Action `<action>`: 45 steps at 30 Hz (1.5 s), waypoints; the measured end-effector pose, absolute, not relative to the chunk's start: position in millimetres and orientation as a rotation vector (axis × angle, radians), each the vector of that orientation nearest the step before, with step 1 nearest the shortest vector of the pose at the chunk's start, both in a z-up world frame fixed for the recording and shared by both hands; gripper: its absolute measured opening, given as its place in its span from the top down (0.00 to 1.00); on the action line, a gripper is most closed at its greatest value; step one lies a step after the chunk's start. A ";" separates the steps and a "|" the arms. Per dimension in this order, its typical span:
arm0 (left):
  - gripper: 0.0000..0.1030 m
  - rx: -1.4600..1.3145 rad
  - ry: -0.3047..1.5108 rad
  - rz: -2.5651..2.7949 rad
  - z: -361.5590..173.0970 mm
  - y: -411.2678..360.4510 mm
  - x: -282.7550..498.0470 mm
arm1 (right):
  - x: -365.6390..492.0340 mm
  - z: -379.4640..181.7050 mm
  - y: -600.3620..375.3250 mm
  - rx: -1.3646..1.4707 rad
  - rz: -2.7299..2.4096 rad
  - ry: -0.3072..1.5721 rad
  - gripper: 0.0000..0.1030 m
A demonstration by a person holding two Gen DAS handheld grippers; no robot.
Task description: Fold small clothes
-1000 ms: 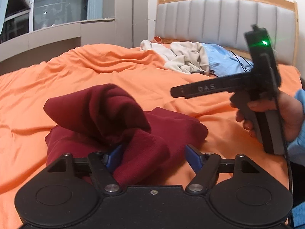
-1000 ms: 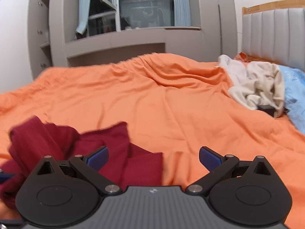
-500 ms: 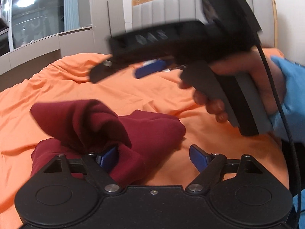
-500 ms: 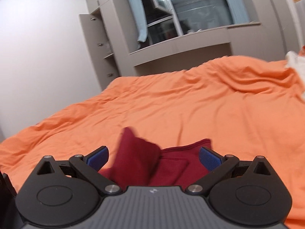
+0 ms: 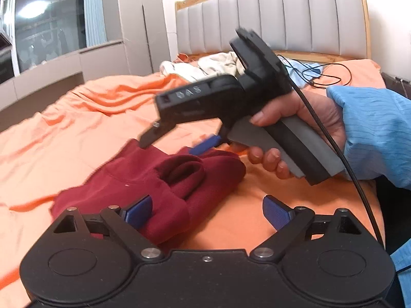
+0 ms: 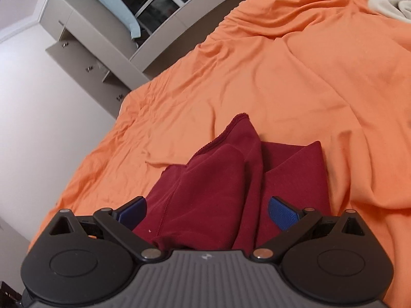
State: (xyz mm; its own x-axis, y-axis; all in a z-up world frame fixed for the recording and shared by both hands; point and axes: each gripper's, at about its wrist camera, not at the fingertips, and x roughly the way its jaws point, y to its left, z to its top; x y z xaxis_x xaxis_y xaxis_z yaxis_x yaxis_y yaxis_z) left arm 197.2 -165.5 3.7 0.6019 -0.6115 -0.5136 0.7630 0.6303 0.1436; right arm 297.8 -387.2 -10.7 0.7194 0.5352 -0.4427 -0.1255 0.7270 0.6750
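Note:
A dark red garment (image 5: 179, 179) lies crumpled on the orange bedsheet (image 5: 77, 118). My left gripper (image 5: 206, 211) is at its near edge, its jaws opening. Cloth rests against the left pad (image 5: 137, 211), while the right pad is clear over bare sheet. My right gripper (image 5: 177, 143), held in a hand (image 5: 303, 118), hovers open just above the garment's far side. In the right wrist view that gripper (image 6: 207, 213) is rolled and looks down on the garment (image 6: 218, 179). A raised fold lies between its wide pads, and neither pad presses it.
A heap of pale clothes (image 5: 205, 66) and a blue cloth lie by the padded headboard (image 5: 282, 18). A thin black cable (image 5: 328, 77) trails across the sheet there. A blue sleeve (image 5: 372, 133) fills the right side. Grey cabinets (image 6: 84, 59) and a window ledge stand beyond the bed.
My left jaws have widened and the raised red fold has dropped out of them onto the heap. My right gripper swung left, sank and rolled over the garment.

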 end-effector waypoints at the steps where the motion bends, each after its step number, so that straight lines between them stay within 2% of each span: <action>1: 0.09 0.371 0.431 -0.804 6.3 -162.3 194.6 | 295.6 -8.6 -387.6 0.657 0.374 0.653 0.06; 5: 0.09 0.347 0.377 -0.734 16.1 -145.4 186.1 | 291.6 -2.9 -391.3 0.649 0.345 0.618 0.13; 9: 0.10 0.324 0.344 -0.675 20.3 -128.8 185.3 | 302.2 -4.2 -381.1 0.593 0.349 0.628 0.27; 12: 0.12 0.298 0.368 -0.663 20.3 -116.7 190.9 | 313.7 -6.3 -369.6 0.518 0.357 0.632 0.42; 14: 0.14 0.301 0.384 -0.662 18.8 -114.1 192.1 | 320.1 -9.4 -364.0 0.474 0.357 0.640 0.48; 16: 0.19 0.308 0.394 -0.668 17.2 -112.3 192.3 | 325.1 -11.9 -360.0 0.426 0.354 0.652 0.58; 20: 0.28 0.333 0.400 -0.665 14.5 -111.2 192.1 | 328.5 -14.6 -358.2 0.405 0.363 0.662 0.71; 22: 0.38 0.337 0.404 -0.662 12.9 -112.3 193.8 | 326.4 -12.3 -358.9 0.401 0.376 0.654 0.76; 26: 0.53 0.335 0.413 -0.681 13.2 -117.7 196.5 | 323.4 -7.2 -358.0 0.374 0.400 0.650 0.78; 27: 0.60 0.339 0.414 -0.686 12.5 -119.7 196.7 | 324.0 -8.4 -357.9 0.373 0.400 0.658 0.78; 28: 0.68 0.344 0.417 -0.690 11.6 -122.1 197.3 | 325.0 -10.2 -358.3 0.376 0.397 0.667 0.75; 31: 0.78 0.361 0.426 -0.686 8.7 -128.0 199.4 | 329.4 -16.9 -362.9 0.410 0.386 0.702 0.67; 34: 0.83 0.351 0.427 -0.686 7.8 -129.3 201.6 | 331.5 -19.9 -367.8 0.452 0.400 0.719 0.68; 35: 0.83 0.346 0.424 -0.686 8.4 -129.2 201.5 | 331.4 -19.4 -368.0 0.451 0.400 0.716 0.72; 36: 0.85 0.340 0.422 -0.686 8.6 -128.5 201.3 | 330.9 -18.2 -367.8 0.444 0.397 0.709 0.79; 39: 0.89 0.323 0.414 -0.684 10.2 -126.7 201.0 | 331.0 -11.4 -365.3 0.415 0.392 0.678 0.90; 45: 0.93 0.293 0.387 -0.679 11.8 -128.5 200.3 | 334.7 9.8 -362.0 0.334 0.388 0.581 0.92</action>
State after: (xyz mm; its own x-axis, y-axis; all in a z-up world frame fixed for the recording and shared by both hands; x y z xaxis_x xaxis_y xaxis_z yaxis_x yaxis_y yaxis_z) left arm 200.3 -128.5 11.8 0.7116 -0.5494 -0.4378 0.6565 0.7419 0.1361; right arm 334.7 -362.0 9.8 0.7681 0.4426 -0.4627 -0.2585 0.8754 0.4084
